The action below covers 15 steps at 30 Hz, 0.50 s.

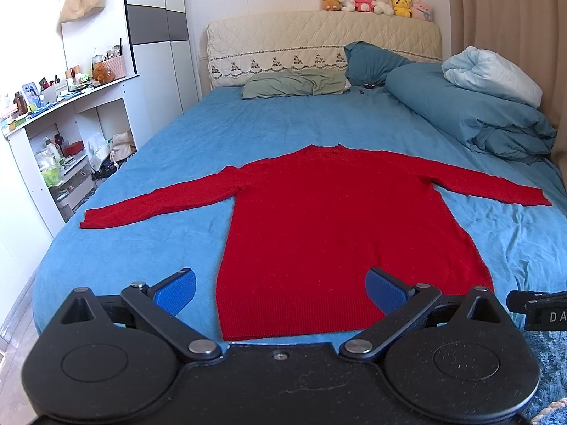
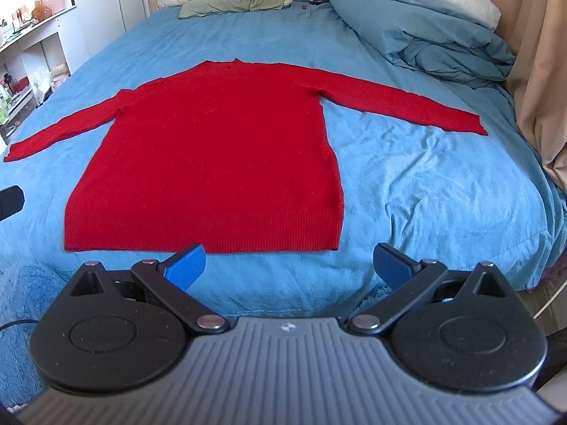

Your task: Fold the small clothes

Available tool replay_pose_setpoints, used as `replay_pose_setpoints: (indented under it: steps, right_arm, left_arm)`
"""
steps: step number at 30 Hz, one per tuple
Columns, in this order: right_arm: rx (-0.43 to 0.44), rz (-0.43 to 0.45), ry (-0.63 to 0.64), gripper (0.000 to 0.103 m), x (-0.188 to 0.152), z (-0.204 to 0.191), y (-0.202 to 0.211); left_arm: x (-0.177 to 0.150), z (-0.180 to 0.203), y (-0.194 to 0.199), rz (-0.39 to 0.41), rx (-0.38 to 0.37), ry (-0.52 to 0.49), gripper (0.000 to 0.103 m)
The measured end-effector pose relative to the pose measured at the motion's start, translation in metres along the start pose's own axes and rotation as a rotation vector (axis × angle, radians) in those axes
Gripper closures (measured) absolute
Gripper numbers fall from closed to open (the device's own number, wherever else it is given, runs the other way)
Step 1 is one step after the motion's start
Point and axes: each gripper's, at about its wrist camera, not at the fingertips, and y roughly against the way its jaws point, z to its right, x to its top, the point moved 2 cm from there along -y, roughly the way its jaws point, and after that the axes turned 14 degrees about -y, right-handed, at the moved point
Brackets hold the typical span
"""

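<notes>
A red long-sleeved sweater [image 1: 329, 219] [image 2: 216, 156] lies flat on the blue bed sheet [image 1: 269, 124] [image 2: 425, 191], both sleeves spread out to the sides, hem nearest me. My left gripper [image 1: 281, 292] hovers open over the hem, its blue pads [image 1: 177, 292] wide apart with nothing between them. My right gripper [image 2: 288, 265] is also open, just short of the hem's right corner, above bare sheet. A piece of the right gripper [image 1: 538, 308] shows at the right edge of the left wrist view.
A green pillow [image 1: 294, 85], blue pillows and a bunched blue duvet [image 1: 471, 113] [image 2: 425, 32] lie at the bed's head and right side. White shelves [image 1: 63, 141] crowded with bottles stand left of the bed. A beige curtain [image 2: 538, 71] hangs at right. Plush toys [image 1: 375, 3] line the headboard.
</notes>
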Motion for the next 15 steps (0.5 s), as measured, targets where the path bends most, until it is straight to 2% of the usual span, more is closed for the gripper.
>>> replay_pose_setpoints:
  steps: [15]
  right_arm:
    - [0.006,0.007,-0.002,0.0,0.0041,-0.0003,0.0005]
  left_arm:
    - [0.0025,-0.0014,-0.0014,-0.006,0.007,0.01,0.0]
